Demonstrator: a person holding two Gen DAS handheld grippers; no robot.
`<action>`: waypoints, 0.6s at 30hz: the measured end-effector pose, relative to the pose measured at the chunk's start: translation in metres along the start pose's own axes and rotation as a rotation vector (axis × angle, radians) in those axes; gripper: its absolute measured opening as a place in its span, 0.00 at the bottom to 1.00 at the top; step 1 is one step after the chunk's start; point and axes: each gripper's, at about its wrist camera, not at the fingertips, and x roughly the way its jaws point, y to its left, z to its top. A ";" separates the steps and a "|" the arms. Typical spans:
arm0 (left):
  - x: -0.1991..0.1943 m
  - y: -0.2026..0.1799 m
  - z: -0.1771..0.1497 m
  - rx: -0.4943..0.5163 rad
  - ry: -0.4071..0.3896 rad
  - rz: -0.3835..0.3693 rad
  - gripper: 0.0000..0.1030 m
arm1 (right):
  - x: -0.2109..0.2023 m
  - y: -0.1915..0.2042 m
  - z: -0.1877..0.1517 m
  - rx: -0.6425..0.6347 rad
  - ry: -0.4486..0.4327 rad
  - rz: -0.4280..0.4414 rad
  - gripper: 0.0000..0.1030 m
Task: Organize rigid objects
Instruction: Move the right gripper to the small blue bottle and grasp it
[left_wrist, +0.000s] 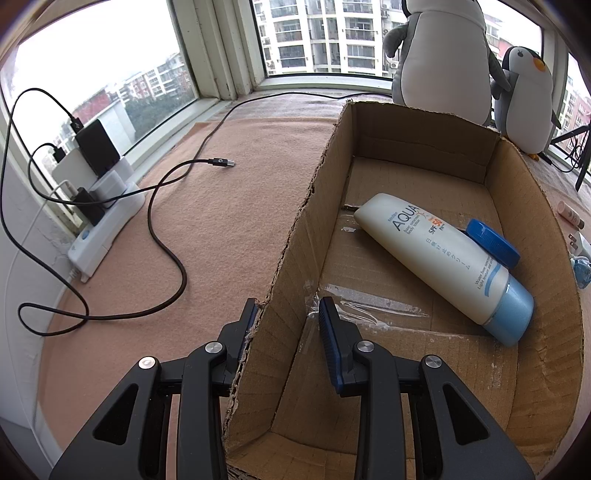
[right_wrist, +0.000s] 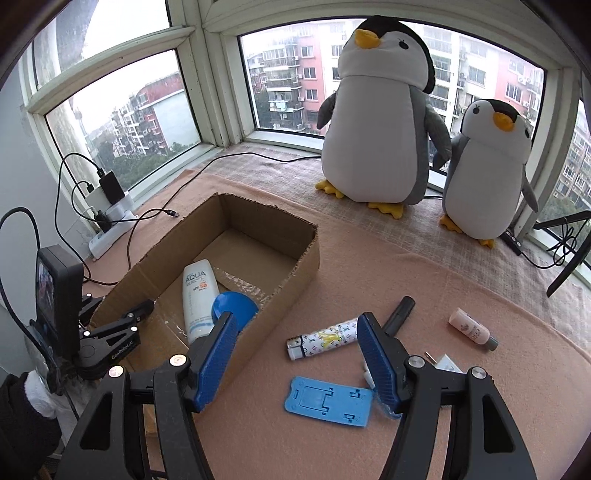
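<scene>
Cardboard wall is what the left gripper (left_wrist: 288, 314) straddles, jaws apart, steadying the open brown cardboard box (right_wrist: 295, 266) holding a white sunscreen tube (right_wrist: 197, 299) — the right gripper (right_wrist: 295, 347), spread empty, hovers near the patterned cylindrical lighter (right_wrist: 325, 338); a careless reach could knock it rolling away.

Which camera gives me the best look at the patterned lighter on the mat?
The right wrist view. The patterned lighter lies in full sight on the pink mat, just ahead of the open right gripper, beside the cardboard box. The left wrist view does not show it at all; the box wall blocks that side.
</scene>
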 end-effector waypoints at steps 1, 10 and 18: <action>0.000 0.000 0.000 0.000 0.000 0.000 0.29 | -0.002 -0.005 -0.004 0.005 0.003 -0.007 0.61; 0.000 0.000 0.000 0.001 0.000 0.000 0.29 | -0.010 -0.051 -0.040 0.074 0.053 -0.069 0.61; 0.000 0.000 0.000 0.001 0.000 0.000 0.29 | -0.002 -0.076 -0.069 0.116 0.107 -0.108 0.61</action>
